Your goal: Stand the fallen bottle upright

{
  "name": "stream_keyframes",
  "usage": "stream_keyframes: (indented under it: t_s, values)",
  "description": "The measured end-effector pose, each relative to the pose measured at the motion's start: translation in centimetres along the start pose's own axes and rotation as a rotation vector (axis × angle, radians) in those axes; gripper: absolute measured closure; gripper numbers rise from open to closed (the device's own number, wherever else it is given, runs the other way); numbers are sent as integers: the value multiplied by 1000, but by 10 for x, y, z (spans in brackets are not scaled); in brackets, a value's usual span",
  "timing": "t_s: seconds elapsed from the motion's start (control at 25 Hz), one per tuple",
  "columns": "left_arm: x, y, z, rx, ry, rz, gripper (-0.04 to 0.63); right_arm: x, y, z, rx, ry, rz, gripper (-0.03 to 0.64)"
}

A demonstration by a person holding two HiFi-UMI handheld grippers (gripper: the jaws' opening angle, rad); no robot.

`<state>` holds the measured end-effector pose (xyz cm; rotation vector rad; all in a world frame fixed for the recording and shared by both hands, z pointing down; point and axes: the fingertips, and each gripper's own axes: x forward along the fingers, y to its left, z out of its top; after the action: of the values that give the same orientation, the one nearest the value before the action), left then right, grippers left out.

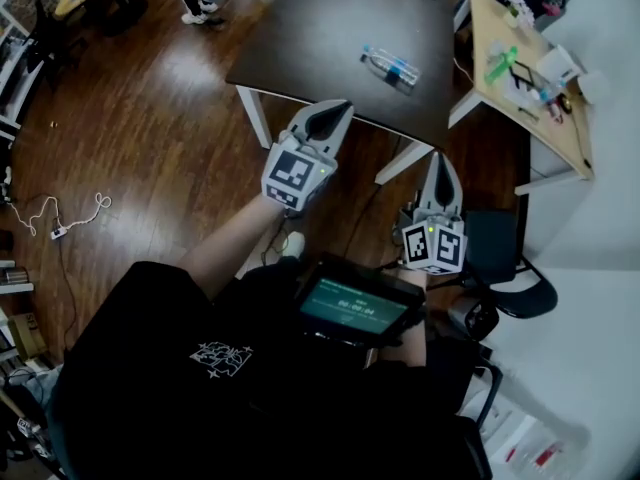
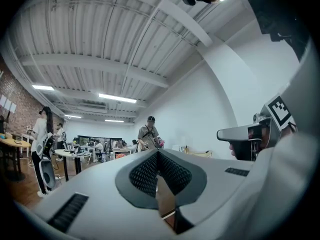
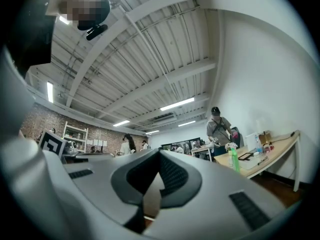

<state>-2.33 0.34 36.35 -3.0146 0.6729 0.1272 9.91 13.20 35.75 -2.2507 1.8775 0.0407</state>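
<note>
Left gripper [image 1: 322, 120] jaws shut together, empty, clear blue-labelled bottle [image 1: 392, 66] lying on its side on the dark table [image 1: 300, 38] at that gripper's one o'clock, right gripper [image 1: 441, 168] likewise closed and empty, green bottle [image 1: 500, 65] on the light desk [image 1: 568, 138] at its one o'clock.

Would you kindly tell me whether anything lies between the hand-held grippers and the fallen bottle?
Nothing visible does. The bottle lies on its side on the dark table, with only bare tabletop and open air between it and the left hand-held gripper and right hand-held gripper, both shut and empty.
</note>
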Motion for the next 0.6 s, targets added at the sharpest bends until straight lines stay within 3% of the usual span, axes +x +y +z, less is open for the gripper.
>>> stream_keyframes:
  t_s: [0.6]
  values:
    - [89,88,-23,-44,-5,-54,598,121,-16,-23,-18,15,-42,600]
